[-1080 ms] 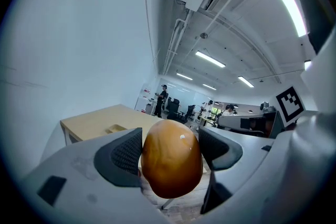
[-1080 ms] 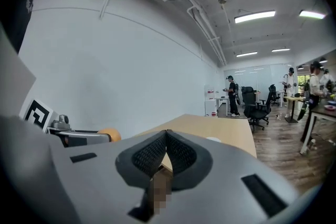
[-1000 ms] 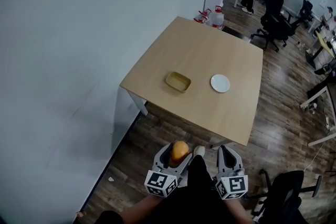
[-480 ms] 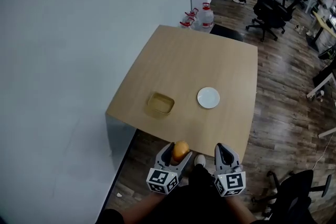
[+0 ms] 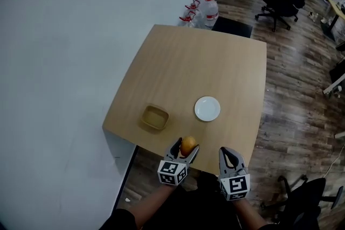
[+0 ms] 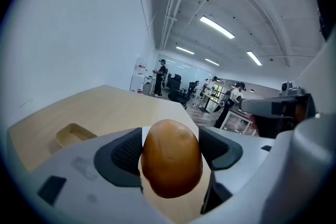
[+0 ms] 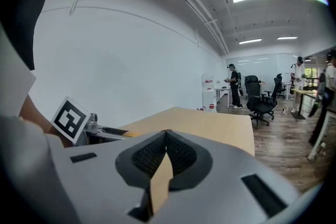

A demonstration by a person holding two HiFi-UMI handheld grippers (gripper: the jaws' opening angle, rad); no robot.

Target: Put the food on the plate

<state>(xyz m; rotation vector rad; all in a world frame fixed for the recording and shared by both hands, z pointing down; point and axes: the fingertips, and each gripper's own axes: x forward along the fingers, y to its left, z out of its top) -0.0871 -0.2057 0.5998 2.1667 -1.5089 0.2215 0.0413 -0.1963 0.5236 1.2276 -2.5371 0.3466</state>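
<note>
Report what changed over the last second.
The person stepped up to the table: both grippers, over the floor before, now reach its near edge. Unchanged: left gripper shut on the food, right gripper shut and empty, plate and yellow tray where they were on the table.

One table bears one white plate and one yellow tray. One piece of food. Two grippers: left gripper, right gripper.

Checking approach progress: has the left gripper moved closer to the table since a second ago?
Yes. The left gripper, shut on the food, has moved forward: floor showed between it and the table near edge before; now it overlaps that edge.
</note>
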